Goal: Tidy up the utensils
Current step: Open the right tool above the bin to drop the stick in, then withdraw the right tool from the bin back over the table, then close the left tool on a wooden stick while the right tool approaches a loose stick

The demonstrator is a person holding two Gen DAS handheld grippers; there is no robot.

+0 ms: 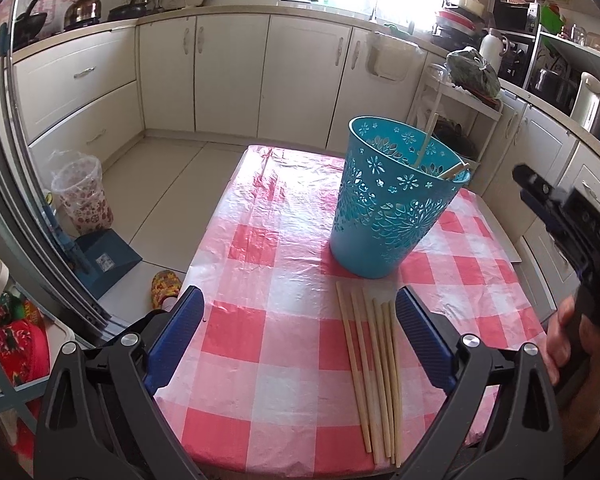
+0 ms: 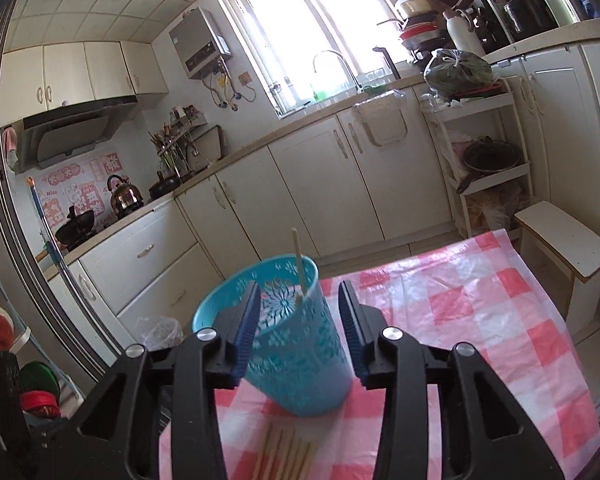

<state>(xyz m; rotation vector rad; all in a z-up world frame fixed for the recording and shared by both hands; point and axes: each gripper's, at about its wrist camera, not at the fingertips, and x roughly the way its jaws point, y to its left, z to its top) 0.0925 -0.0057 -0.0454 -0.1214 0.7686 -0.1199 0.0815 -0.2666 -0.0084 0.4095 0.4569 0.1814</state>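
A teal cutout basket [image 1: 396,200] stands upright on the checked counter [image 1: 268,368], and serves as the landmark here; two chopsticks [image 1: 430,136] already lean inside it against its far rim, while a row of loose chopsticks [image 1: 374,372] lies flat on the cloth just in front of its base, side by side and nearly touching one another; the left gripper [image 1: 300,344] hovers low on the near side of the basket, its jaws wide apart with nothing between them, the loose sticks lying just inside its right-hand pad; the right gripper [image 2: 298,332] sits close in front of the basket, jaws apart and empty, framing the basket's wall without pressing on it; the person's hand [image 1: 568,344] holds it to the right of the basket. The likely trouble from here: the sticks lie so tightly together that a pinch may catch several or roll them apart; a jaw dropping too near the basket could nudge the light basket and tip it, spilling the sticks inside; the glossy cloth may also bunch under a scraping pad.
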